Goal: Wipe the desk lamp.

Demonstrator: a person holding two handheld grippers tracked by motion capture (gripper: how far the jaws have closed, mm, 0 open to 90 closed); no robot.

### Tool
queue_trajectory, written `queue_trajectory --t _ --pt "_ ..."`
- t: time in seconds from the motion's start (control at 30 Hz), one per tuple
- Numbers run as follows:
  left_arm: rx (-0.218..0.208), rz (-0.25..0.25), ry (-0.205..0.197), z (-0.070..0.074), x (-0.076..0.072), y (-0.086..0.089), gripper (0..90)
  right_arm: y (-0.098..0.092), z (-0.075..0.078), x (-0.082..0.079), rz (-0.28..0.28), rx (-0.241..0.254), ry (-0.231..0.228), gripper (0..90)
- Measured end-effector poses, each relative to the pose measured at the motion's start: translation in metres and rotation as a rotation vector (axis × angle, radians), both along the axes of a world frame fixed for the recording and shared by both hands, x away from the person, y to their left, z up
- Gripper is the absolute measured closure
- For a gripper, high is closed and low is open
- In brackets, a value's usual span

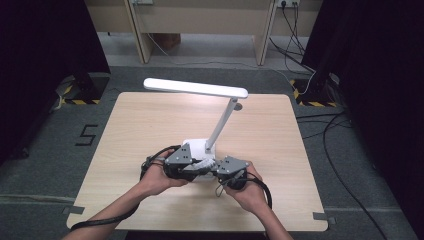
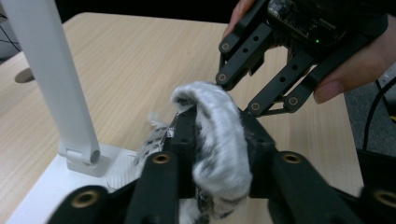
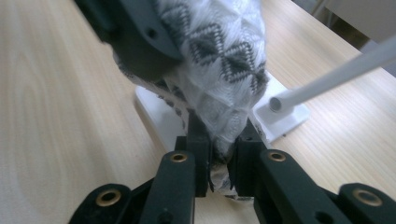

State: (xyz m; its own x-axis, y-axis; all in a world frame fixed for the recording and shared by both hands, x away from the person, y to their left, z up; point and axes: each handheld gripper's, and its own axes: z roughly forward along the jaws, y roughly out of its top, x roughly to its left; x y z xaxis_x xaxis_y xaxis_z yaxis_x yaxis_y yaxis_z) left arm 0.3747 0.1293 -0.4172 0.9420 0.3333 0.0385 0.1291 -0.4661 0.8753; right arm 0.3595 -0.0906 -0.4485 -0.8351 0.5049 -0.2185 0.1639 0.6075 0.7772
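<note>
both grippers' jaws clamp one patterned cloth (image 3: 219, 60).

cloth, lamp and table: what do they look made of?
Cloth: knitted fabric, white with a grey diamond pattern; fuzzy surface and soft folds suggest yarn. Lamp: probably matte white plastic, though painted metal is possible; smooth, even surface. Table: light wood or wood-look laminate; grain lines, low sheen.

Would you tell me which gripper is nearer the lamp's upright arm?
Left. The left gripper sits beside the lamp arm's foot; the right gripper is slightly farther off.
</note>
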Motion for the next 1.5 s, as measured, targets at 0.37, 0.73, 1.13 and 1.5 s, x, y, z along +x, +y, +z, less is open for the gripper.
queue_trajectory --t 0.37,0.73,1.13,1.5 --pt "-0.035 0.132 -0.033 0.007 0.002 0.024 44.8 -0.027 0.020 0.014 -0.187 0.022 0.016 83.0" --pt "0.082 0.342 0.074 -0.058 0.018 0.042 68.6 -0.057 0.072 0.034 -0.405 0.149 -0.071 82.8" --pt "0.120 0.352 0.072 -0.079 0.023 0.034 75.7 -0.055 0.107 0.064 -0.652 0.216 -0.141 82.6" --pt "0.129 0.353 0.081 -0.089 0.024 0.031 77.1 -0.048 0.107 0.072 -0.664 0.247 -0.177 82.2"
